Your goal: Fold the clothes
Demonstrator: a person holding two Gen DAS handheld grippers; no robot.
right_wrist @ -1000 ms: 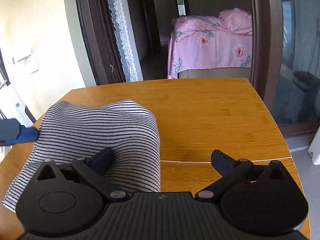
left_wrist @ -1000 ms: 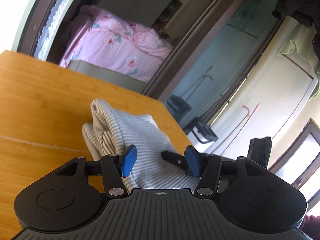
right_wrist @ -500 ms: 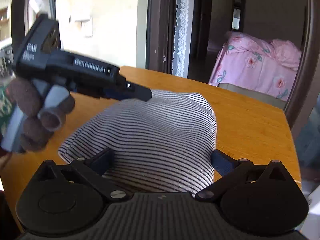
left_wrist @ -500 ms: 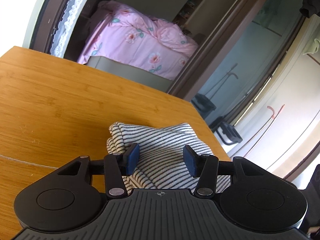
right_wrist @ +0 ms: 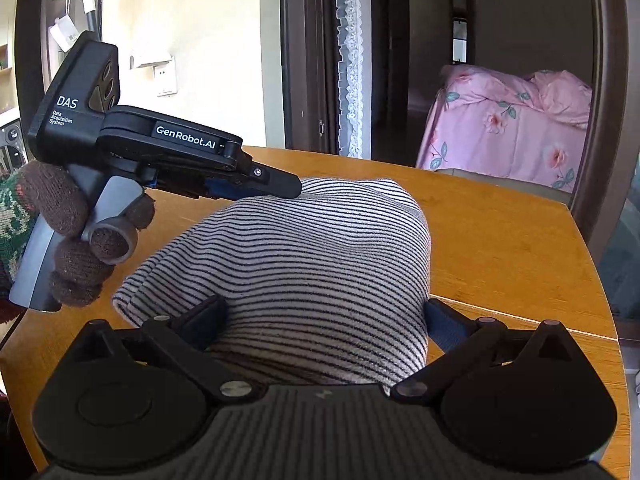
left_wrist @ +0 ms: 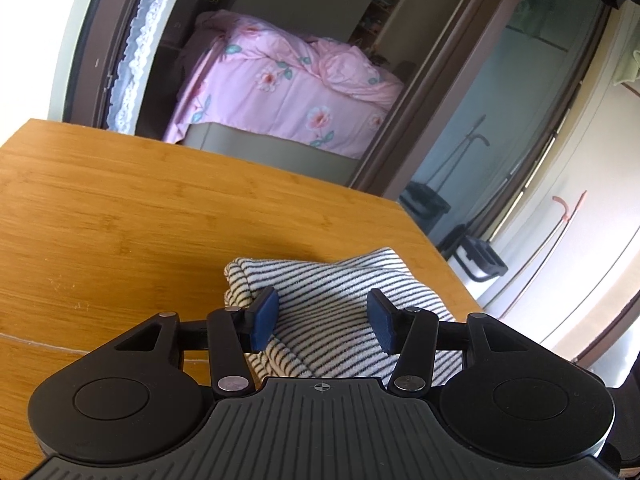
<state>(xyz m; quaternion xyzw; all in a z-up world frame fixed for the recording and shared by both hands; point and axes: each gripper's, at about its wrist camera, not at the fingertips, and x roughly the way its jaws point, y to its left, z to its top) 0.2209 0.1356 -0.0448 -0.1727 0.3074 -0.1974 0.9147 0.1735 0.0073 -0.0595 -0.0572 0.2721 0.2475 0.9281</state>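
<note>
A black-and-white striped garment (right_wrist: 320, 248) lies folded in a thick bundle on the wooden table (right_wrist: 500, 248). My right gripper (right_wrist: 324, 320) stands wide open with the near end of the bundle filling the gap between its fingers. A hand in a brown glove (right_wrist: 68, 232) holds my left gripper (right_wrist: 292, 190), whose tip rests on the far top of the bundle. In the left wrist view the left gripper (left_wrist: 323, 318) is open, its blue pads (left_wrist: 264, 316) apart just above the striped garment (left_wrist: 332, 292), not pinching it.
The garment lies close to the table's right edge (left_wrist: 440, 256); bare wood (left_wrist: 120, 208) stretches to its left and beyond it. Past the table a doorway shows a bed with a pink floral cover (left_wrist: 288, 92). A lace curtain (right_wrist: 352, 52) hangs by the door frame.
The garment went from a raised heap to a flatter folded bundle. My right gripper swung left, so the bundle now lies between its fingers. The left gripper came down onto it and narrowed slightly.
</note>
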